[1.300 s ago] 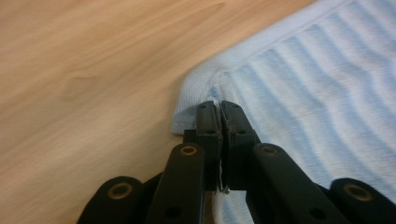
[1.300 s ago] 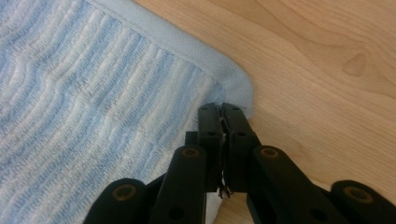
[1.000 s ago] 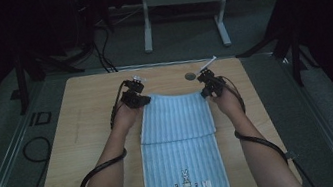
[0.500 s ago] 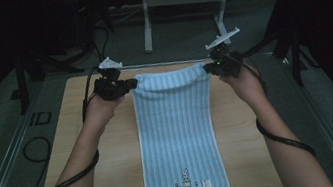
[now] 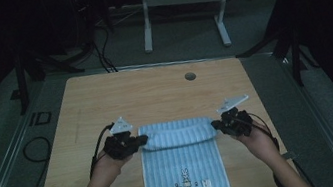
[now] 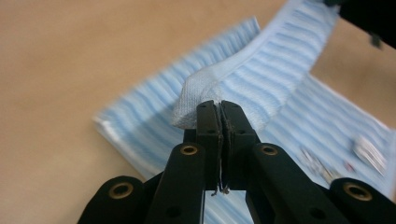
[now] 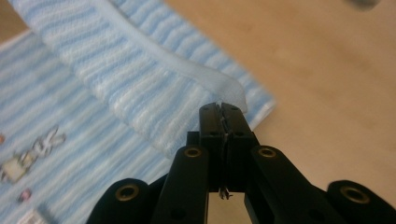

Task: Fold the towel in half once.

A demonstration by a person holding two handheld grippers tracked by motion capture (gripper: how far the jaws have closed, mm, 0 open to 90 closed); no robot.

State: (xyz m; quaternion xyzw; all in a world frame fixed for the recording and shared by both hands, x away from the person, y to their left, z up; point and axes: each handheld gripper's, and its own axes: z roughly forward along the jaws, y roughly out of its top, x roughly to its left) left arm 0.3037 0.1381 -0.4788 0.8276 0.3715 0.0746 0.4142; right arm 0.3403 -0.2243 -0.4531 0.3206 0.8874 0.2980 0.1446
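Observation:
A light blue striped towel with a small rabbit print lies on the wooden table, near the front edge. Its far edge is lifted and folded back toward me, hanging between the two grippers. My left gripper is shut on the towel's left far corner, with cloth pinched between the black jaws. My right gripper is shut on the right far corner in the same way. Both hands hold the fold a little above the flat part of the towel.
A round cable hole sits in the table's far right part. Cables trail from both grippers off the front edge. Beyond the table stand a white desk frame and dark stands on grey floor.
Both grippers have pulled the towel's far edge back from the table's far side toward me, so the towel is now folding over itself.

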